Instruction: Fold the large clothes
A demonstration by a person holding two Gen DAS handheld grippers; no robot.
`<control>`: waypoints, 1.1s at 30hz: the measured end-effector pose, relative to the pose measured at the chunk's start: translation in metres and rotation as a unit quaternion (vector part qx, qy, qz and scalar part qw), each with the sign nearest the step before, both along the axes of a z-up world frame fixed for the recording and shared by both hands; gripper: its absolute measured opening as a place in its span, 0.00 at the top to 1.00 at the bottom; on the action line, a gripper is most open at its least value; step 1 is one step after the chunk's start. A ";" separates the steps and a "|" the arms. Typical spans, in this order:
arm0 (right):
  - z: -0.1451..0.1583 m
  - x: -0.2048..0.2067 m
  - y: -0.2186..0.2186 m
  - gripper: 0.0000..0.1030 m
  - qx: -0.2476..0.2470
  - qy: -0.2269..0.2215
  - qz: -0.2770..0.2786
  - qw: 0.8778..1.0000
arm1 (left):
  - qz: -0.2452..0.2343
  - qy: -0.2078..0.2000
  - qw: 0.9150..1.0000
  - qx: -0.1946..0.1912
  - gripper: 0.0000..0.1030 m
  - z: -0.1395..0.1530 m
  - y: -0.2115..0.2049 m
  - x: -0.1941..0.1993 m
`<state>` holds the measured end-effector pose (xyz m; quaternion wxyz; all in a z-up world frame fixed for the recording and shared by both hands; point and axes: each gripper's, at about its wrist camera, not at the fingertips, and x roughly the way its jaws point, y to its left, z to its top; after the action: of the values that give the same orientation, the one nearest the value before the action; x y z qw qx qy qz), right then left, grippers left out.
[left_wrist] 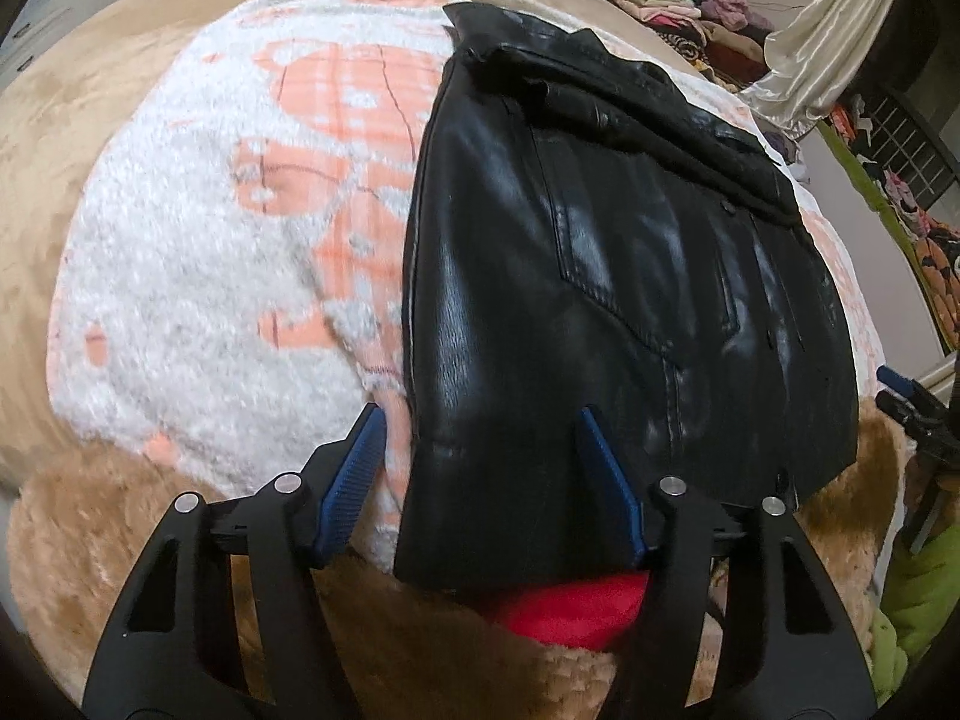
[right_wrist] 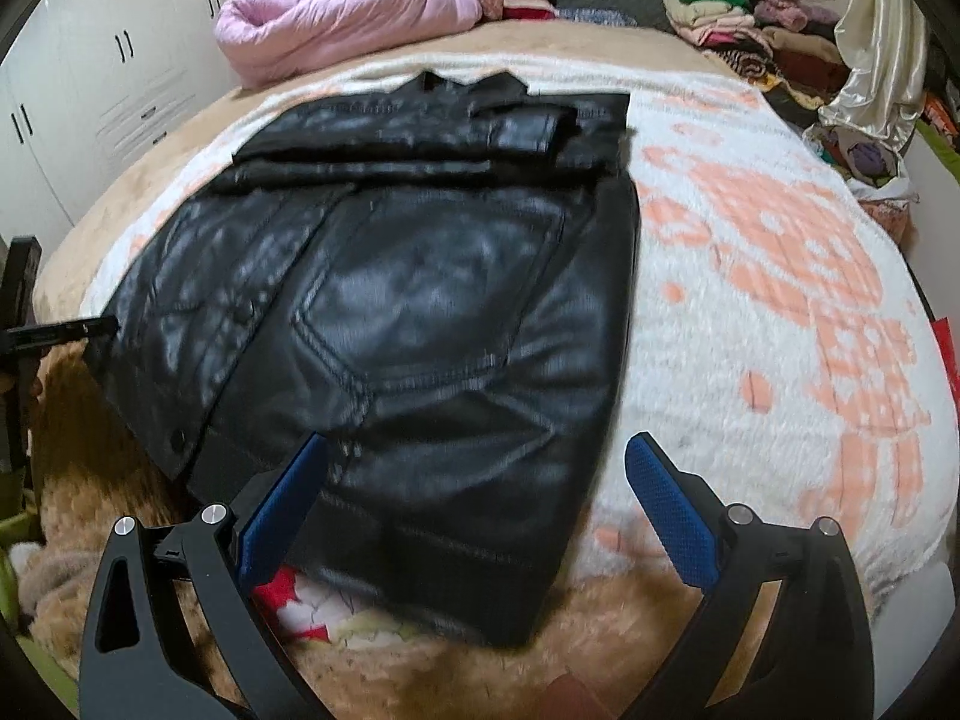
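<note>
A black leather jacket (left_wrist: 600, 276) lies on a white and peach blanket (left_wrist: 198, 276) on the bed, its sleeves folded in across the top. It also shows in the right wrist view (right_wrist: 420, 312). My left gripper (left_wrist: 480, 420) is open, its jaws astride the jacket's near left hem corner. My right gripper (right_wrist: 477, 450) is open, its jaws astride the jacket's near right hem corner. The right gripper's tip also shows at the right edge of the left wrist view (left_wrist: 900, 387). A red lining or cloth (left_wrist: 570, 609) shows under the hem.
A tan fleece blanket (right_wrist: 420, 666) covers the bed's near edge. A pink quilted coat (right_wrist: 336, 18) lies at the head of the bed. Piles of folded clothes (right_wrist: 756, 30) sit at the far right. White wardrobes (right_wrist: 90, 90) stand on the left.
</note>
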<state>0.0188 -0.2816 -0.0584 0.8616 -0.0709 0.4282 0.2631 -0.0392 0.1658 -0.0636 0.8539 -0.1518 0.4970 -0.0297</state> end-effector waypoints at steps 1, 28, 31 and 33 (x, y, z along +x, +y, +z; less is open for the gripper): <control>-0.002 -0.001 -0.001 0.04 -0.001 0.004 0.000 1.000 | -0.001 0.002 1.000 -0.004 0.46 -0.001 -0.001 -0.001; 0.012 -0.007 -0.020 0.83 0.158 0.037 0.048 0.986 | 0.001 -0.057 0.998 -0.015 0.94 0.040 0.006 -0.020; 0.032 -0.003 -0.022 0.84 0.187 0.011 0.053 0.981 | -0.009 -0.076 0.997 -0.012 0.94 0.058 0.003 -0.019; 0.046 0.000 -0.023 0.84 0.203 -0.009 0.054 0.978 | -0.012 -0.087 0.996 -0.018 0.94 0.068 0.005 -0.013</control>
<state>0.0192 -0.3046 -0.0123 0.8466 0.0804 0.3532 0.3900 -0.0521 0.1707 0.0044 0.8907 -0.1584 0.4215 -0.0621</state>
